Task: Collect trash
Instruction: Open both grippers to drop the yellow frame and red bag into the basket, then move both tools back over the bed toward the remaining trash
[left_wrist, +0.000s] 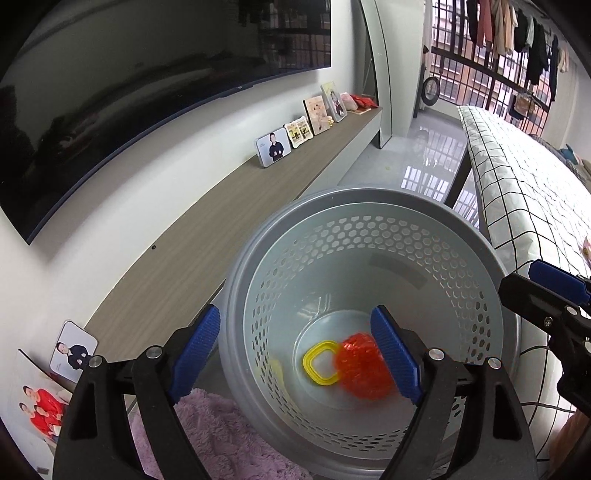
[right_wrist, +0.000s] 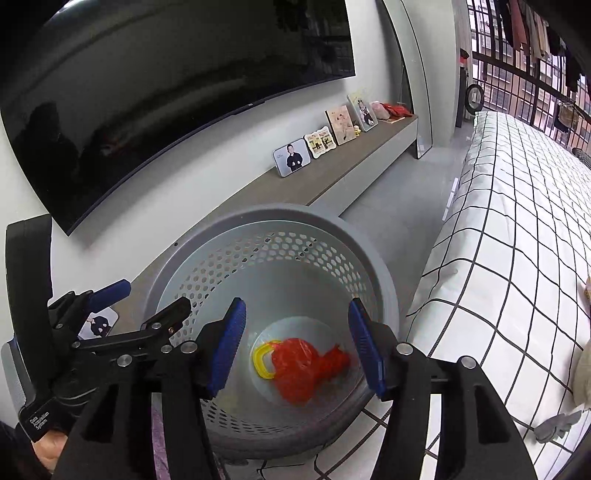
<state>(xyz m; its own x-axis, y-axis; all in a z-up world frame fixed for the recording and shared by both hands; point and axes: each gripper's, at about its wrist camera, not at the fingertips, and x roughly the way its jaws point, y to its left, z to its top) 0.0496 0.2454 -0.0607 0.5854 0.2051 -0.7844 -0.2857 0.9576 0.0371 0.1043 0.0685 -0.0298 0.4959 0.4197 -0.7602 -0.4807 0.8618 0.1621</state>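
A grey perforated trash basket (left_wrist: 369, 197) (right_wrist: 280, 212) stands on the floor between a shelf and a bed. At its bottom lie a crumpled red plastic bag (left_wrist: 364, 365) (right_wrist: 299, 369) and a yellow plastic ring (left_wrist: 321, 363) (right_wrist: 262, 360). In the left wrist view the bag looks blurred. My left gripper (left_wrist: 295, 332) (right_wrist: 153, 295) hangs open over the basket's left side with nothing between its pads. My right gripper (right_wrist: 297, 310) is open above the basket's mouth and holds nothing. One of its fingers (left_wrist: 557, 280) shows at the right edge of the left wrist view.
A long wooden shelf (left_wrist: 221, 221) with several photo frames (left_wrist: 273, 149) runs under a wall TV (left_wrist: 129, 92). A bed with a checked sheet (right_wrist: 517, 240) borders the basket on the right. A pink fluffy rug (left_wrist: 221, 435) lies in front, and a grey cloth (right_wrist: 557, 424) lies on the bed.
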